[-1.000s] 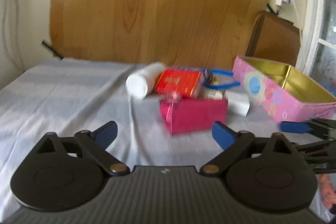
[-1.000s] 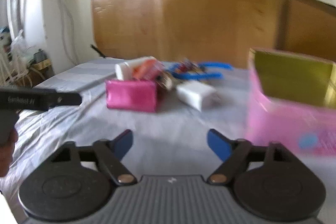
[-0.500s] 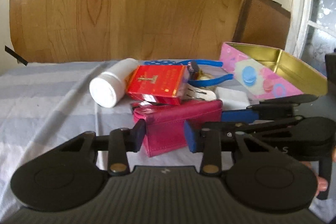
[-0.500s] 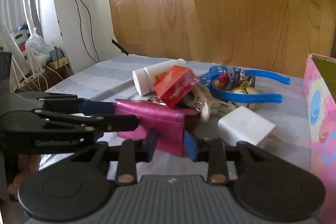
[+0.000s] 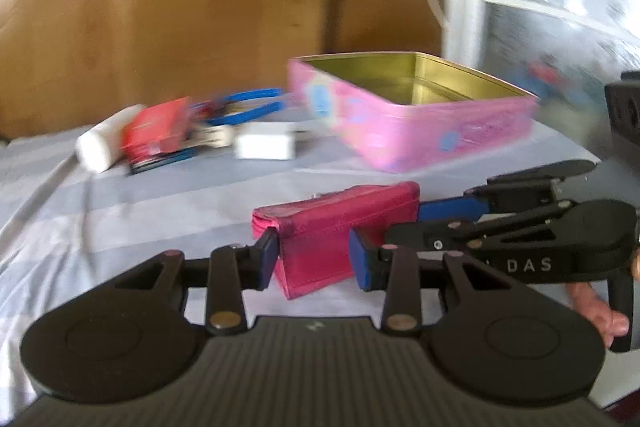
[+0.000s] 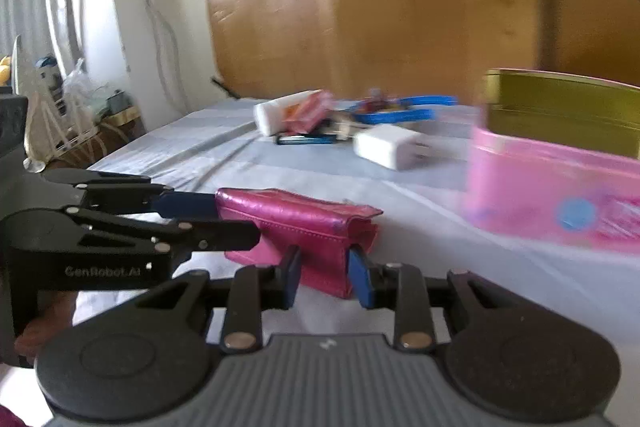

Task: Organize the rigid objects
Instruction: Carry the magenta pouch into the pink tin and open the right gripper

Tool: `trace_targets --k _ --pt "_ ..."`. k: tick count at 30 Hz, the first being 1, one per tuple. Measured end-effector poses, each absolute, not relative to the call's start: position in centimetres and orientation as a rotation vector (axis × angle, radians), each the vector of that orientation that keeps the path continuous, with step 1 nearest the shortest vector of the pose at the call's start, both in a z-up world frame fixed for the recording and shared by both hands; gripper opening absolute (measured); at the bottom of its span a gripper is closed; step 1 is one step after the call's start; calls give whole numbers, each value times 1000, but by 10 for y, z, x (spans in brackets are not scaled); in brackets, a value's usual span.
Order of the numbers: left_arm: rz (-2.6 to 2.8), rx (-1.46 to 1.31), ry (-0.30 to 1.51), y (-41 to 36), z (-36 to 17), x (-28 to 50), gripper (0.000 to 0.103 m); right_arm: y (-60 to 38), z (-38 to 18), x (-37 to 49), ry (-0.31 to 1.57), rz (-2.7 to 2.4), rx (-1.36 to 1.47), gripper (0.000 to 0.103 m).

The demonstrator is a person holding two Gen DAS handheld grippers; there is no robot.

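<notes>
Pink wallet (image 5: 340, 227) pulled clear of pile, both hand-held grippers clamped.

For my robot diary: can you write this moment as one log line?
left gripper: shut on wallet | right gripper: shut on wallet | tin: open

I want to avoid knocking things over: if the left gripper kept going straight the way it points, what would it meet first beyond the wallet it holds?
Probably the pink tin. The left gripper is clamped on the magenta wallet, and the tin's near wall lies straight past it across bare cloth. Blur leaves depth uncertain.
</notes>
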State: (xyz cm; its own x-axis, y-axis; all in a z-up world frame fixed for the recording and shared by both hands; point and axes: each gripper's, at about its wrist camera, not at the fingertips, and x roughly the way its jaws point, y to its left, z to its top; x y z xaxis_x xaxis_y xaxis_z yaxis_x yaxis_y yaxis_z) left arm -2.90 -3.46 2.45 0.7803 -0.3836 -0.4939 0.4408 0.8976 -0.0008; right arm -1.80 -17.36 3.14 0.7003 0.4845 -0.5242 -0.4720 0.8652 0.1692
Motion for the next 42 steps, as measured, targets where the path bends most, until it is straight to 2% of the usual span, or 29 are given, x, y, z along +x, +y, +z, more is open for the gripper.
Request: trace_targets --k 5,11,14,18,28,30,31,32,37,42 --pt "-526 159 437 -78 47 -32 41 -220 42 -44 559 460 99 27" --pt "-574 232 242 -131 97 -17 50 -271 92 -51 365 373 86 27" --pt "-596 242 171 -160 111 11 50 -291 109 -36 287 311 43 27" --pt "-633 207 188 -194 111 56 50 -326 113 -3 265 248 34 27" --pt "-645 182 334 -255 76 119 49 -372 58 80 417 179 42 27" --pt "-642 190 360 -261 72 124 50 -374 52 83 421 134 24 31" --pt "-633 194 367 -262 71 125 52 -373 52 84 415 98 9 42" --pt "-618 195 368 -263 72 125 56 -373 52 86 410 60 -7 45" --pt "-602 148 362 -239 83 107 57 -379 63 78 370 27 51 45" --pt "-554 101 350 -170 87 70 58 -372 84 52 282 108 95 45"
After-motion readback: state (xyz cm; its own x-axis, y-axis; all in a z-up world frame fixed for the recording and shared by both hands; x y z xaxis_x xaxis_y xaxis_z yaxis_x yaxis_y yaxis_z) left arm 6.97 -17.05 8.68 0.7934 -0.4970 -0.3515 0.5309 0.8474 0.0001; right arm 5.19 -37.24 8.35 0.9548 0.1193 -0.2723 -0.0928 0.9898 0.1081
